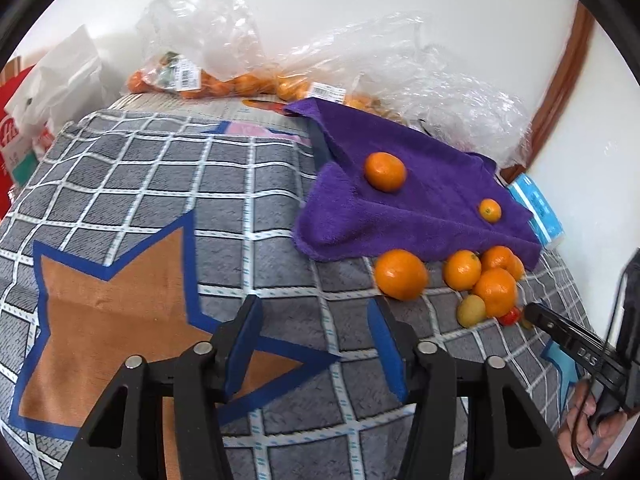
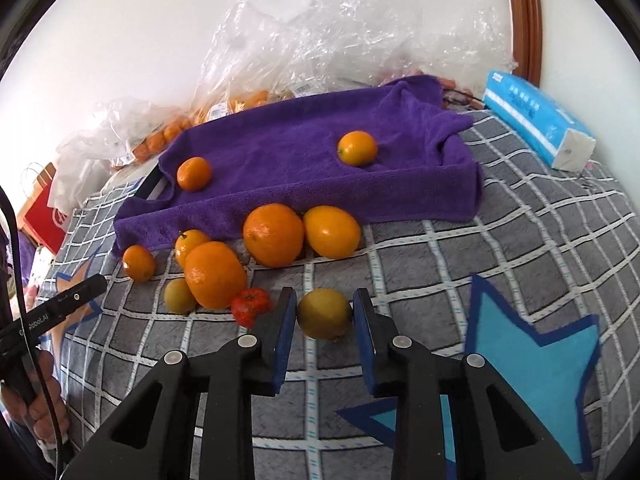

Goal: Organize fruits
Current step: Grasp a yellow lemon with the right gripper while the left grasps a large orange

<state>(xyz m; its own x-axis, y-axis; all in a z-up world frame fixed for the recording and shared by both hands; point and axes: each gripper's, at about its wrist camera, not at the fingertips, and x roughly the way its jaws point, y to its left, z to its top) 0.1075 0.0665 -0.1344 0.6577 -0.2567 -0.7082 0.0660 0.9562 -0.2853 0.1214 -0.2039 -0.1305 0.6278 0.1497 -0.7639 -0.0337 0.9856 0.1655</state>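
My right gripper (image 2: 324, 314): jaws closed on yellow-green fruit (image 2: 324, 313), pads touching both sides, fruit resting on checked cover (image 2: 420, 264). My left gripper (image 1: 316, 332): jaws apart, nothing between, above cover. Orange cluster (image 2: 248, 248) just beside purple towel (image 2: 288, 148) front edge; two oranges on towel.

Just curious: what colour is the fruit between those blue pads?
Yellowish-green, a dull yellow; the fruit shows best in the right wrist view.

Home: patterned bedspread (image 1: 160, 184), tissue pack (image 2: 536, 120)
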